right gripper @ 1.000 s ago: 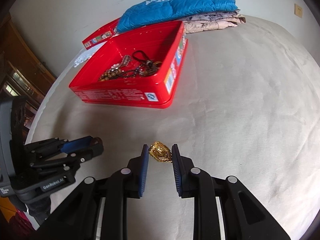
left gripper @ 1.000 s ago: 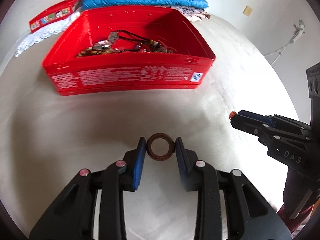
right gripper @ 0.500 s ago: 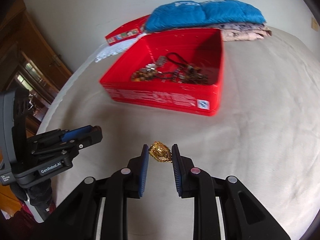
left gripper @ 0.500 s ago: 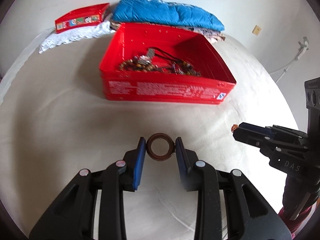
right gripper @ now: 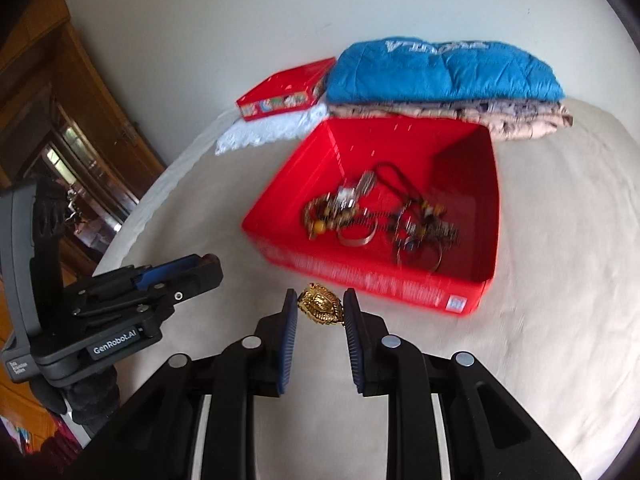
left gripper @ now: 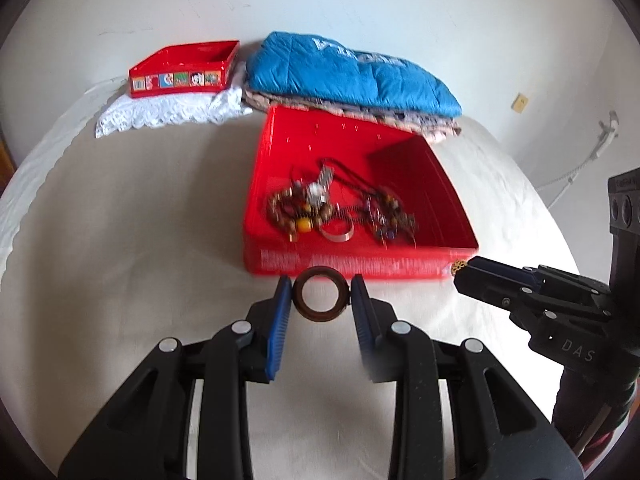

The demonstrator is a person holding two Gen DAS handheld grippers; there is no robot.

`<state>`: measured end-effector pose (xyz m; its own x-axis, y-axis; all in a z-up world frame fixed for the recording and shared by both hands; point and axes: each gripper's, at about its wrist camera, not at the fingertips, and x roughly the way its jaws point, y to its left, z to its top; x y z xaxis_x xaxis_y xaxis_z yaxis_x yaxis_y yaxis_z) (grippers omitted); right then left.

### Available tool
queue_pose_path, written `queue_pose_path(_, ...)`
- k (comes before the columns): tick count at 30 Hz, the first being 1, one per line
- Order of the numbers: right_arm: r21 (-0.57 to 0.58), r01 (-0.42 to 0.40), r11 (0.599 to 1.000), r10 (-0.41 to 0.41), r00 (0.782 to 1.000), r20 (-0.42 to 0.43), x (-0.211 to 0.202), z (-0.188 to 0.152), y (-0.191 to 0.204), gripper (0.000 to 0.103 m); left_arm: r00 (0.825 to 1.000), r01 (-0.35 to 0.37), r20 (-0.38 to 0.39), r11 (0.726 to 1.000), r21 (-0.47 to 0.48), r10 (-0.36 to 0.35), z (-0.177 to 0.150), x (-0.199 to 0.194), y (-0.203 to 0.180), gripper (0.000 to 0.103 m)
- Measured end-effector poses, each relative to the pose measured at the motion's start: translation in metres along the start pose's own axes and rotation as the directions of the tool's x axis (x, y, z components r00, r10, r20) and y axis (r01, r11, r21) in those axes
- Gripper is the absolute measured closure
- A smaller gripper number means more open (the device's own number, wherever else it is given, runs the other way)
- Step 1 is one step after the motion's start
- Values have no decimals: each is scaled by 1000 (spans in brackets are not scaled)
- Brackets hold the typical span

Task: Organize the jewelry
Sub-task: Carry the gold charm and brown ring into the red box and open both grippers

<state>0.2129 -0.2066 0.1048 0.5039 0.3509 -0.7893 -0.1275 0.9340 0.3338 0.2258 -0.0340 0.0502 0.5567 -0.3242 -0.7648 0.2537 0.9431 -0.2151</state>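
My left gripper is shut on a dark brown ring, held in the air just short of the near wall of the open red box. A gold ornament is pinched between the blue pads of my right gripper, which hovers before the same red box. Inside the box lies a tangle of bead bracelets, cords and metal bangles. In the left wrist view the right gripper reaches in from the right. The left gripper shows at the left of the right wrist view.
Folded blue and patterned quilts lie behind the box on the cream bedcover. A smaller red tin rests on white lace at the back left. Wooden furniture stands beyond the bed's left edge.
Both grippers have risen and moved toward the red box, still holding the ring and the gold ornament. The box's inside now shows from higher up.
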Motion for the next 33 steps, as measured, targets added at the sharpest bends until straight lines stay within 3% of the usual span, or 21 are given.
queue_pose_path(6, 49, 29, 998, -31, 999, 35, 15, 36, -17, 80, 1000, 2, 15, 1000, -14, -2, 36, 22, -3, 74)
queue_pose_path(14, 80, 100, 992, -100, 995, -13, 65, 65, -46, 80, 1000, 11, -23, 1000, -22, -12, 73, 78, -11, 74)
queue_pose_path(20, 88, 138, 986, -133, 989, -59, 100, 80, -66, 80, 997, 6, -77, 1000, -28, -8, 88, 122, -11, 74)
queue_pose_path(29, 116, 171, 979, -163, 984, -74, 124, 90, -84, 77, 992, 8, -128, 999, -42, -14, 97, 151, -1, 73)
queue_pose_path(33, 131, 171, 977, -164, 985, -61, 119, 90, -88, 77, 993, 7, -116, 999, -41, -12, 98, 149, -1, 62)
